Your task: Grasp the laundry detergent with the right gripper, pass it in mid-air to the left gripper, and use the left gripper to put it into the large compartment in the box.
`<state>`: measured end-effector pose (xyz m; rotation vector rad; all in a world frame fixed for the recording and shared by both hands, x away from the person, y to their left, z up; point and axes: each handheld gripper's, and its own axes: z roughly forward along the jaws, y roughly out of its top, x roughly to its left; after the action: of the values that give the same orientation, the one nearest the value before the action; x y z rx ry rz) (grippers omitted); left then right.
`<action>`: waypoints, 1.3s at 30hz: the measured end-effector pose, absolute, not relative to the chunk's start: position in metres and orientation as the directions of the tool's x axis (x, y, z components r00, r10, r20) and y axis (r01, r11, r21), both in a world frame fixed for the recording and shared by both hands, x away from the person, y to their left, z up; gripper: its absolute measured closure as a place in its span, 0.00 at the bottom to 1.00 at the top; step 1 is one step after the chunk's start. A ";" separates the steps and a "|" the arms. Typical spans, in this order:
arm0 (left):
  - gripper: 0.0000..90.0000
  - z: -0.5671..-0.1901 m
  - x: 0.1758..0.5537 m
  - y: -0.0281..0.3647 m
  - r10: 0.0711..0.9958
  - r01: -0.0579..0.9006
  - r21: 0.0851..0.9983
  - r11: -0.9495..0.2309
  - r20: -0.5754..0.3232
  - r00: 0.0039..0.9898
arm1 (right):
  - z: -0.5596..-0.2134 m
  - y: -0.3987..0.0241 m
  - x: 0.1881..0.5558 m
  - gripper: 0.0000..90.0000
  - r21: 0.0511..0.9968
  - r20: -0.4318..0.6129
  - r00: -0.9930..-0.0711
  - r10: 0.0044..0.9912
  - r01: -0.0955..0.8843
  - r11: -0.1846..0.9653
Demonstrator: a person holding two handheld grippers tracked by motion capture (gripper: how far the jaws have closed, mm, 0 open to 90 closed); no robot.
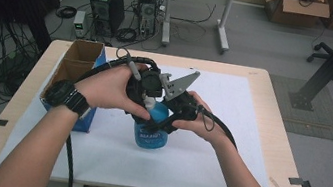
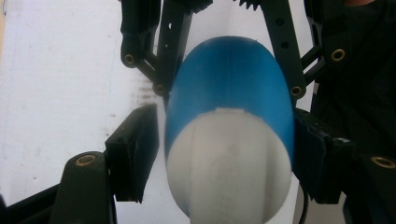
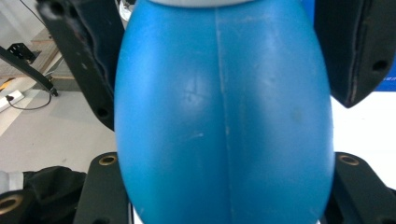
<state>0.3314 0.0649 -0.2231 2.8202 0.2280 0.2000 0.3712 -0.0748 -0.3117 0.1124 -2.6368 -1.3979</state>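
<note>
**Blue bottle, held between my two grippers**

Item: blue bottle (image 1: 150,132) with a white cap (image 2: 229,168), standing upright on the white sheet (image 1: 224,163) near the middle of the table (image 1: 274,136).

My left gripper (image 1: 145,101) comes down over the cap. In the left gripper view one pad (image 2: 322,156) touches the bottle's side; the other pad (image 2: 133,149) stands just clear, so the jaws are apart.

My right gripper (image 1: 171,117) is at the bottle's shoulder. In the right gripper view the blue body sits between both jaws; whether they press it I cannot tell.

Beside my left hand (image 1: 112,87), at the table's left edge: an open cardboard box (image 1: 77,67) with blue sides.
</note>
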 end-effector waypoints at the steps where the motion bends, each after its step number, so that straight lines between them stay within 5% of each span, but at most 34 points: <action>1: 0.34 -0.223 0.332 0.065 0.178 0.135 0.311 -0.941 0.112 0.978 | -0.311 -0.075 0.371 0.47 0.827 0.104 -0.985 -0.139 0.008 0.562; 22: 0.42 -0.218 0.335 0.061 0.199 0.170 0.287 -0.943 0.074 0.977 | -0.311 -0.076 0.372 0.47 0.829 0.111 -0.984 -0.139 0.014 0.560; 27: 0.42 -0.209 0.339 0.065 0.251 0.229 0.270 -0.935 0.050 0.967 | -0.314 -0.074 0.371 0.19 0.805 0.110 -0.984 -0.137 0.007 0.593; 39: 0.42 -0.170 0.346 0.087 0.446 0.418 0.238 -0.877 0.074 0.892 | -0.306 -0.104 0.378 0.09 0.764 0.048 -0.999 -0.013 0.028 0.645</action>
<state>0.3459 0.0868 -0.1704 2.8431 0.6573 0.1859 0.3779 -0.1035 -0.3060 -0.0132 -2.8047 -1.3042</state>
